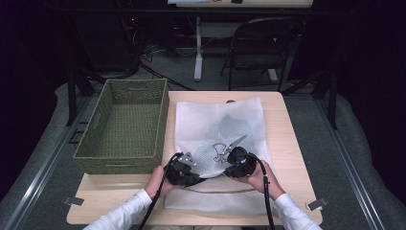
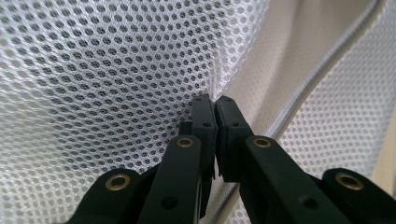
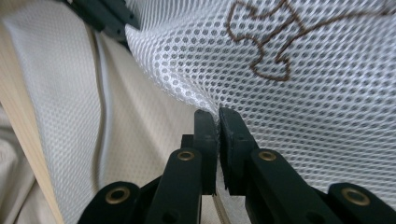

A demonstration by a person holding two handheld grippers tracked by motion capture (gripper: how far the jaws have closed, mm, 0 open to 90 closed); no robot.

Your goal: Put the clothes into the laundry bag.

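While each tool, left tool (image 1: 184, 168) and right tool (image 1: 238, 162), pinches the mesh bag (image 1: 218, 125), lift both evenly so it stays flat.

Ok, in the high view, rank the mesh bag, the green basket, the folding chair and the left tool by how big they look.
1. white mesh bag, largest.
2. green woven basket, close behind it.
3. folding chair; it stands farther from the camera, so its true size is unsure.
4. left tool, smallest.
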